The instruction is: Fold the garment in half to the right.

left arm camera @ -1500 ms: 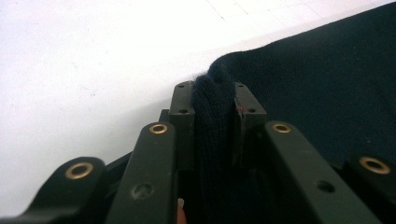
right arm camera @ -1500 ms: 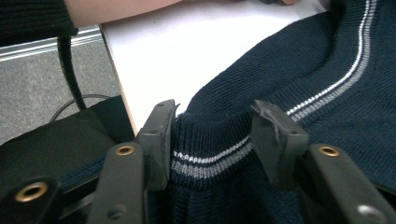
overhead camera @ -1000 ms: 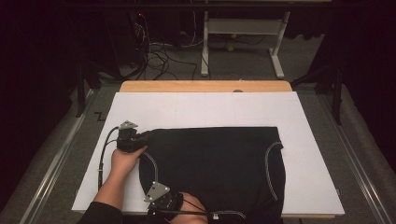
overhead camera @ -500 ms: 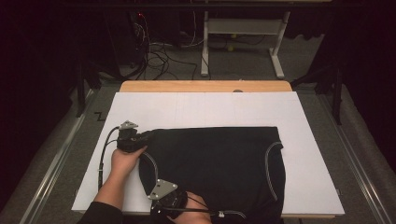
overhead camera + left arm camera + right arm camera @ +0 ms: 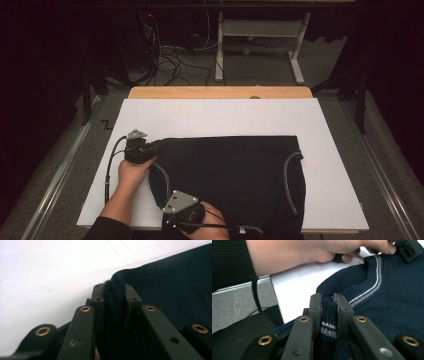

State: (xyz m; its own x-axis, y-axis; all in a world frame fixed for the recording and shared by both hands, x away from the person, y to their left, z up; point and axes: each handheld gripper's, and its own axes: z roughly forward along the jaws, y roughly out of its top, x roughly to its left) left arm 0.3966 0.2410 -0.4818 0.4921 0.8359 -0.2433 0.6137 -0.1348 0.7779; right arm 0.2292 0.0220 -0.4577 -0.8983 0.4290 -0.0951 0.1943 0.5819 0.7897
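Holding steady now: the left gripper (image 5: 152,148) keeps its corner of the dark sweater (image 5: 230,180), while the right gripper (image 5: 175,220) has shifted slightly along the near edge, both clamped tight on bunched knit. That looks like a fold or lift about to start. The sweater lies flat on the white table (image 5: 225,117), ribbed navy wool, with a pale stripe (image 5: 377,277) curving along its trim.

One dark navy knitted garment with pale striped trim (image 5: 235,182) lies at lower centre of the high view. Two black two-jaw grippers: one (image 5: 150,148) at its left corner, one (image 5: 172,220) at the bottom edge. One white board (image 5: 225,117) beneath.
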